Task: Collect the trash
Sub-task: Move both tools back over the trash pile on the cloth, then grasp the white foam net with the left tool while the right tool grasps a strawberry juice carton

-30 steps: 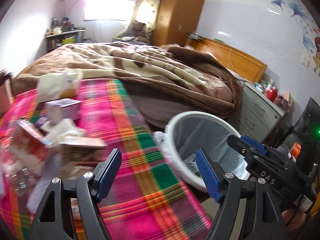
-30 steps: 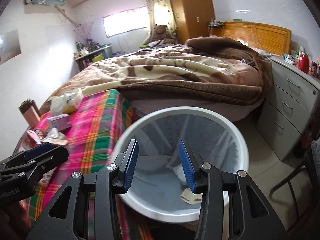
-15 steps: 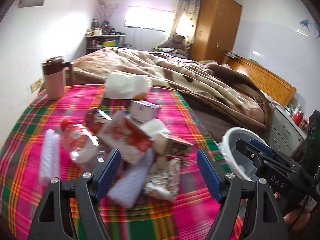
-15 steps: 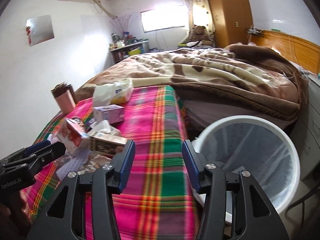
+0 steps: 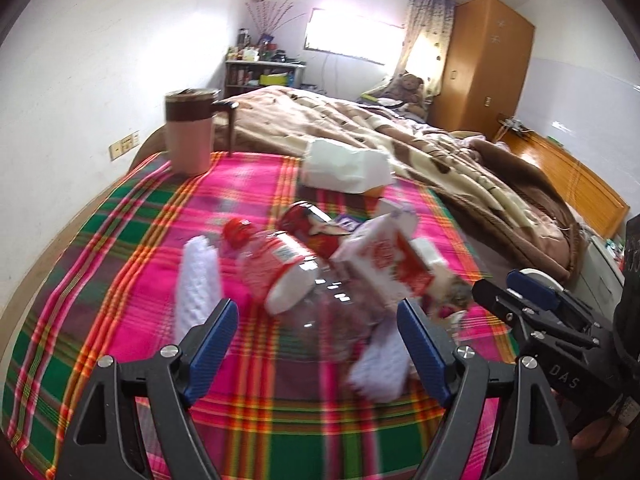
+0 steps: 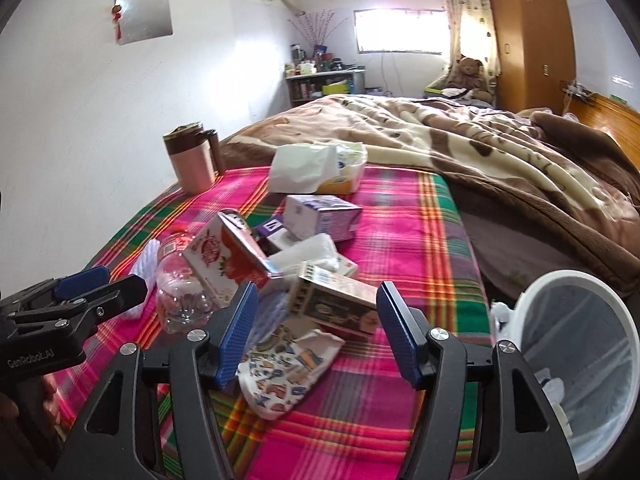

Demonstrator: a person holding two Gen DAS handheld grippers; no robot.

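Both tongs, left (image 5: pixel 316 344) & right (image 6: pixel 316 330), opening, empty, above trash pile (image 6: pixel 280 264).

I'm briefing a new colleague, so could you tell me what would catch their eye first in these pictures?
Probably the loud pink and green plaid cloth with a heap of trash at its middle: a clear plastic bottle, a red and white carton and small boxes. The white bin stands off its right edge, and a rumpled brown blanket fills the bed behind.

Home bedroom: blanketed bed (image 6: pixel 480 152), wooden wardrobe (image 6: pixel 528 32), teddy bear (image 6: pixel 469 72).
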